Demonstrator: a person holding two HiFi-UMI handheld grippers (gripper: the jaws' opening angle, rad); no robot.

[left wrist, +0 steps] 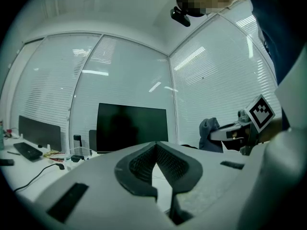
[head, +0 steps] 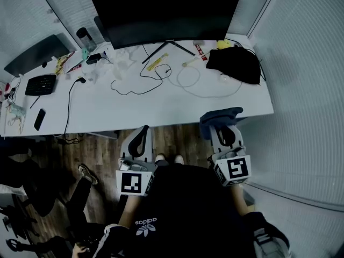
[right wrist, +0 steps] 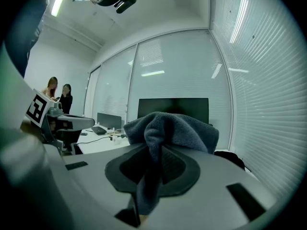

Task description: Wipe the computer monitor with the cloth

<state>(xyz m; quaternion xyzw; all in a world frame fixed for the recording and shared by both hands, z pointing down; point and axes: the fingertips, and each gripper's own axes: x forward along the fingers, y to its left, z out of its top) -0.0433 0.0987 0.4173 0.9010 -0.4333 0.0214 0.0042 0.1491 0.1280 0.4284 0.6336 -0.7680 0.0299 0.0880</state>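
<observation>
A large dark computer monitor [head: 166,12] stands at the back of the white desk [head: 140,104]; it also shows as the monitor [left wrist: 132,127] in the left gripper view and the monitor [right wrist: 173,106] in the right gripper view. My right gripper [head: 222,123] is shut on a blue-grey cloth [head: 220,116], which bunches over the jaws as the cloth [right wrist: 168,131]. It hovers at the desk's near edge, well short of the screen. My left gripper [head: 141,138] hangs below the desk edge, shut and empty.
Cables [head: 161,77], a black bag [head: 235,63], a keyboard [head: 41,84], a phone [head: 39,119], a bottle [head: 86,38] and small clutter lie on the desk. A second monitor [head: 37,54] stands far left. Blinds wall the right side. Two people [right wrist: 57,97] stand far off.
</observation>
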